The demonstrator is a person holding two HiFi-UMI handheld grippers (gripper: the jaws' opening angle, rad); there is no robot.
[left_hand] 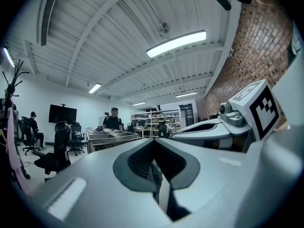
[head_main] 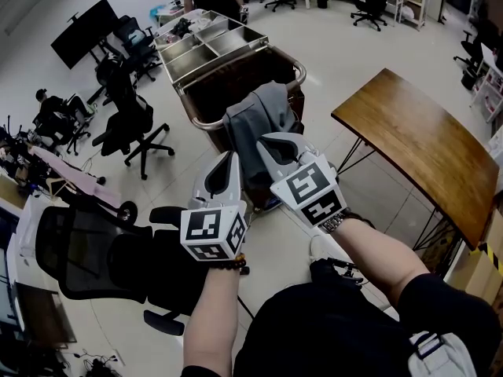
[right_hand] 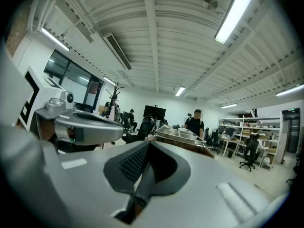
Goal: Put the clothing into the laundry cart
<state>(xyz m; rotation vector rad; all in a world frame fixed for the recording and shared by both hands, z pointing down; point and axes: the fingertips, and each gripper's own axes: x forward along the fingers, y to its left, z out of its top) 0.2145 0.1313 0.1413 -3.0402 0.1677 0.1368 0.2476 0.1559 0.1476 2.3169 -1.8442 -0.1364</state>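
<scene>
Head view: left claw [head_main: 229, 160] and right claw [head_main: 273, 143] both clenched on grey garment [head_main: 266, 104]. It hangs lengthwise down at near rim of laundry cart [head_main: 191, 110]. Cart dead ahead, right claw slightly nearer.

Both tools held out side by side, jaws closed.
The left tool [head_main: 229, 163] and right tool [head_main: 271, 146] point forward on bare, outstretched forearms [head_main: 211, 312], the right slightly ahead. Each has its jaws pressed together on a fold of the grey garment [head_main: 266, 107] at its tip.
</scene>
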